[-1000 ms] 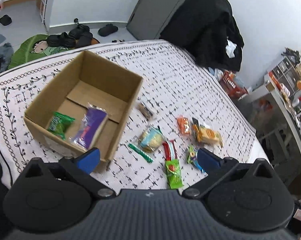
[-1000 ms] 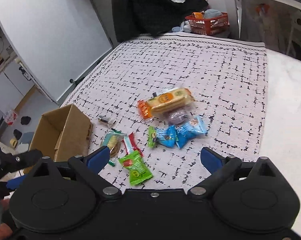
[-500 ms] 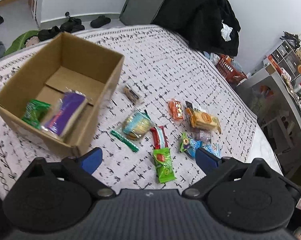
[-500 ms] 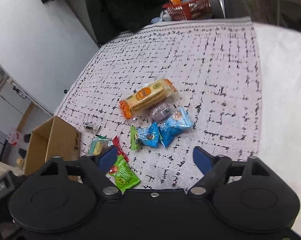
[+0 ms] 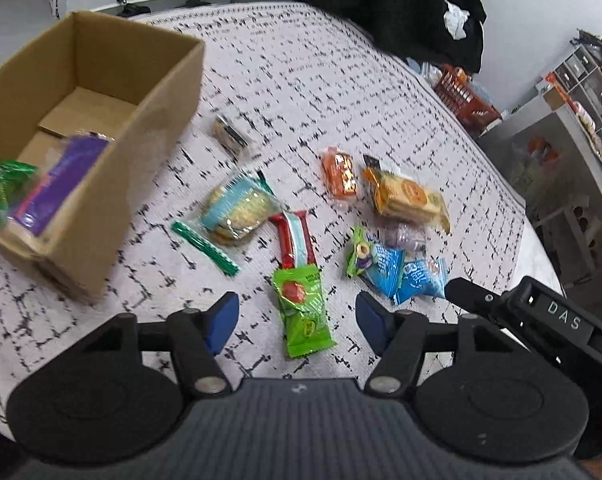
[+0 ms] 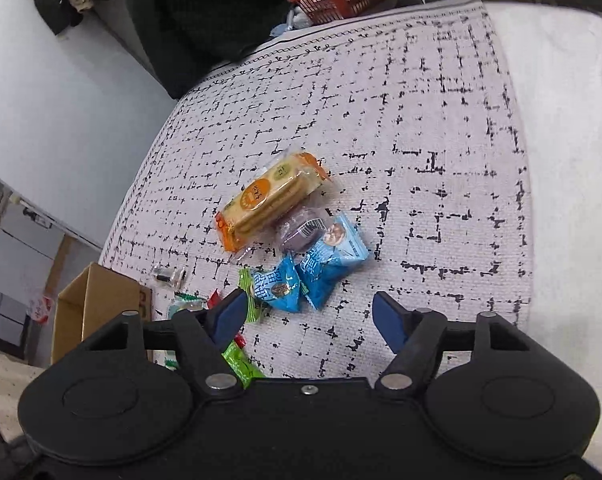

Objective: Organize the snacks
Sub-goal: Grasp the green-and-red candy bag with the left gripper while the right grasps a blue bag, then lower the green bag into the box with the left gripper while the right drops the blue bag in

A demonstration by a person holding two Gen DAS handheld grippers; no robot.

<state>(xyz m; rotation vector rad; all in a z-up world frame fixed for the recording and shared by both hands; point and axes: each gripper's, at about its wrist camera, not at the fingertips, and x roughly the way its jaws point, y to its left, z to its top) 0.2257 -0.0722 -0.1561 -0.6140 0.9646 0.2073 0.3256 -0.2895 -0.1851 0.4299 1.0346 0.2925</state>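
Snack cluster point(image 5: 301, 220) crowds the cloth's middle; cardboard box point(image 5: 81, 140) walls the left.

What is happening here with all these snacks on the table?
A person is sorting snacks into a cardboard box. A purple packet and a green packet already lie inside. The rest lie loose on the patterned cloth. The left tool is open above a green snack pack. The right tool is open near two blue packets. Neither holds anything.
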